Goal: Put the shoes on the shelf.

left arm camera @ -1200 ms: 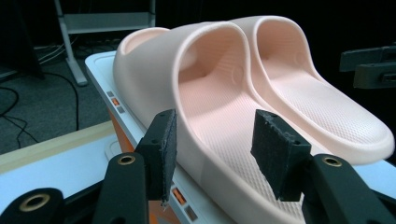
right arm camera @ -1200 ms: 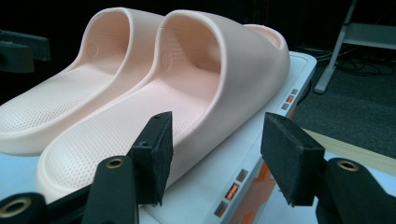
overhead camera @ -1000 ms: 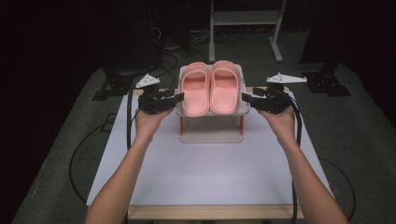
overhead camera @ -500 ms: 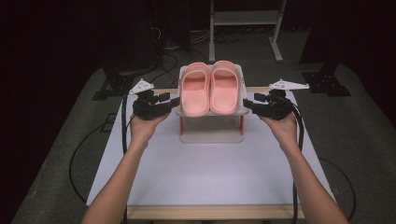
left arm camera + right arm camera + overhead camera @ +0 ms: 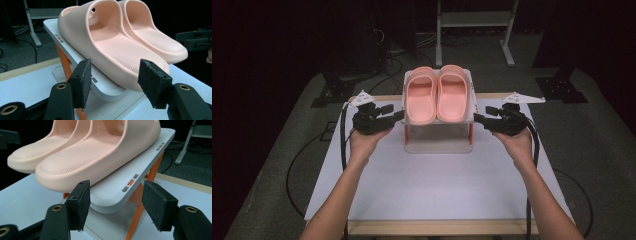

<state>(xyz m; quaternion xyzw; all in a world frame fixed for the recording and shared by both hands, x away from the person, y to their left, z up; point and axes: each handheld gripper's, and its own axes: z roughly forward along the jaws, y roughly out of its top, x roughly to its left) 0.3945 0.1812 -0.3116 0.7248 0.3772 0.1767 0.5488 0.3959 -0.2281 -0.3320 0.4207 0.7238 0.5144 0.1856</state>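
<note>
On the white table point(image 5: 437, 185), seen from the high view, a small two-tier shoe rack point(image 5: 438, 131) with orange legs stands near the far edge, and a pair of pink slippers point(image 5: 437, 92) lies side by side on its upper shelf, heels toward the person. The left gripper point(image 5: 398, 116) hangs just beside the rack's left edge and the right gripper point(image 5: 478, 118) just beside its right edge, each pointing inward at shelf height. Neither holds anything. My reading is that the step in hand is the approach: both tools are lining up on the slippers, or on the shelf under them, and no grasp is made yet.

In the left gripper view, the left gripper point(image 5: 113, 85) stands wide open, its two black foam pads point(image 5: 83, 82) well apart. Between them shows the heel end of the nearer slipper point(image 5: 110, 45), resting on the pale shelf point(image 5: 100, 86); the pads sit a little short of it, touching nothing. The next move here likely calls for easing forward until the slipper's outer wall lies between the pads, then closing.

In the right gripper view, the right gripper point(image 5: 116, 202) is likewise spread wide and empty. It looks at the shelf's rounded corner point(image 5: 112, 197) with the other slipper point(image 5: 95, 152) just above. I judge it aims slightly low, so it would need to rise a touch before closing on the slipper's edge.
</note>
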